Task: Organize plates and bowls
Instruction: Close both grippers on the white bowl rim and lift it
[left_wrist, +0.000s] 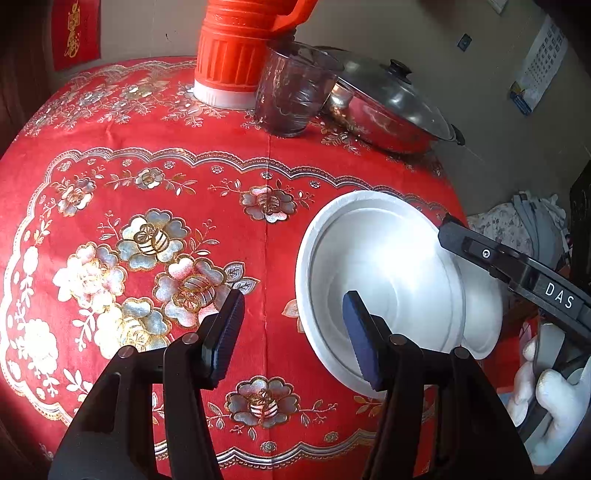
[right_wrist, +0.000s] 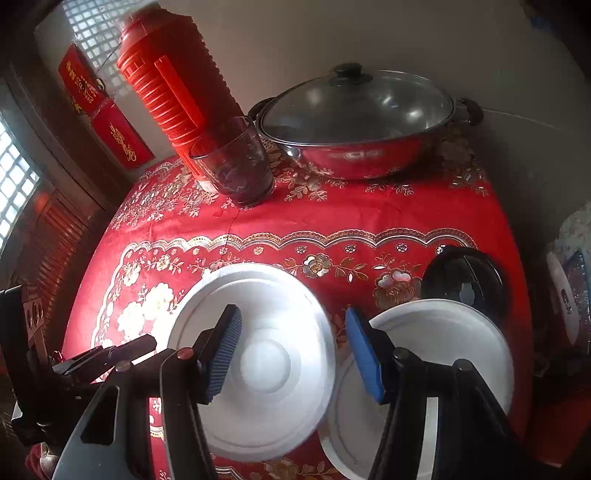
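White bowl (right_wrist: 266, 362) sat on the red cloth (right_wrist: 369, 221) directly under the right gripper (right_wrist: 293, 354), nearer than the left gripper (left_wrist: 295, 336), both half open and empty, second plate (right_wrist: 443, 354) touching its right.

- The left wrist view looks steeply down along its own jaws at the surface (left_wrist: 147, 155), close above the red cloth, with the wall behind
- The right wrist view looks down along its jaws from the near edge, facing the same wall, a window at its left
- Both views share the white bowl (left_wrist: 380, 280) (right_wrist: 258, 354), the red flask (left_wrist: 236, 48) (right_wrist: 166, 85), the glass cup (left_wrist: 295, 88) (right_wrist: 236, 162) and the lidded pan (left_wrist: 388, 103) (right_wrist: 358, 125)
- Each view catches the other tool: the right gripper (left_wrist: 517, 269) at right, the left gripper (right_wrist: 103, 358) at left
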